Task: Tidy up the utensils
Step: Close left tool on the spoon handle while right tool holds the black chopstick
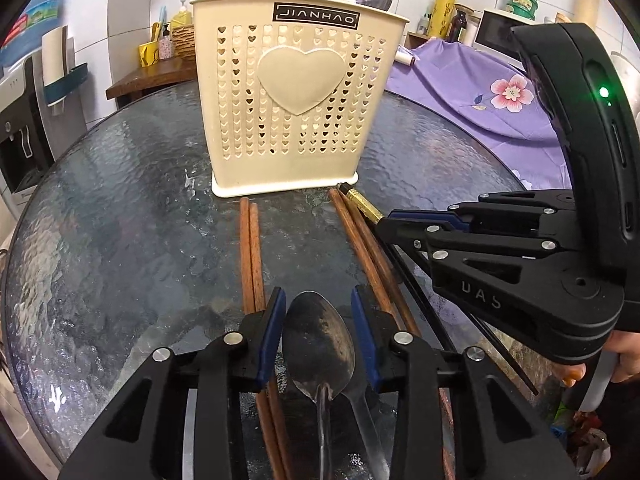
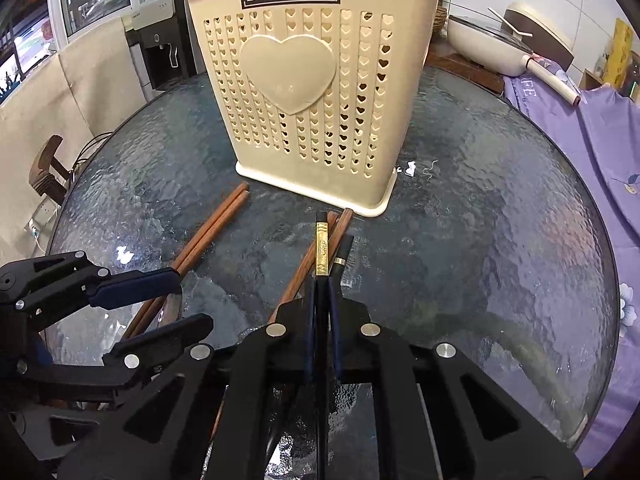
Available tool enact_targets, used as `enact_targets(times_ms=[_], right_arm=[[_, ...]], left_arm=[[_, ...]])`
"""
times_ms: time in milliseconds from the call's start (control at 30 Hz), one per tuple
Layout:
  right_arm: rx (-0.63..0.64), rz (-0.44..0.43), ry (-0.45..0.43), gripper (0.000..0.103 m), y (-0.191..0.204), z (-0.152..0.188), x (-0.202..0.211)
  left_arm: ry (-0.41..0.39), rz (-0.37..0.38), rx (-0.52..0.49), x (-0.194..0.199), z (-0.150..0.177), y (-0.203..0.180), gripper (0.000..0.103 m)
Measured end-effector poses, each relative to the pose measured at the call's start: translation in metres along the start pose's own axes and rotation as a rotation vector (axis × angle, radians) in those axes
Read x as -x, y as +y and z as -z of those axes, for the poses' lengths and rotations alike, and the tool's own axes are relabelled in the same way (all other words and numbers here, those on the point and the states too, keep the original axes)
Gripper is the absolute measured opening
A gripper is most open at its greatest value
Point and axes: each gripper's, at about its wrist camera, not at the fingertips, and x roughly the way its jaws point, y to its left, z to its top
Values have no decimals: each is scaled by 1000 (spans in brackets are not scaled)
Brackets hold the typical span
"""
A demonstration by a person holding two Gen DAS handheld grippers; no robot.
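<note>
A cream perforated utensil holder (image 1: 296, 96) stands on the round glass table (image 1: 120, 208); it also shows in the right wrist view (image 2: 312, 88). My left gripper (image 1: 319, 332) is open around the bowl of a steel spoon (image 1: 318, 344) that lies on the glass. A second spoon handle (image 1: 368, 420) lies beside it. My right gripper (image 2: 320, 320) is shut on a black chopstick with a gold band (image 2: 322, 256). Its black partner (image 2: 343, 256) lies alongside. Brown wooden chopsticks lie in two pairs (image 1: 251, 252) (image 1: 368, 256).
A purple flowered cloth (image 1: 480, 92) covers something right of the table. A wooden side table (image 1: 152, 76) with cups and bottles stands behind. A white pan (image 2: 500, 40) sits at the back right. A water dispenser (image 2: 160, 40) stands at the back left.
</note>
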Motion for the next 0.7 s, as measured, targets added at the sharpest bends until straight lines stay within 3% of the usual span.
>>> enact_targets(times_ms=[133,400,467,700], right_arm=[[-5,-1,-6,8,-2,-1,2],[-5,-5,-6,8,-2,1,2],[-5,-6,-6,8,-2,1,2],[-8,-8,-3,8,-4,4,2]], left_arm=[[1,5,9,0,-2,0,26],[6,-17,-15,2,-3,0,25],[3,-25,-24,6,-2,1,42],[18,-11,-60,11,10,3,44]])
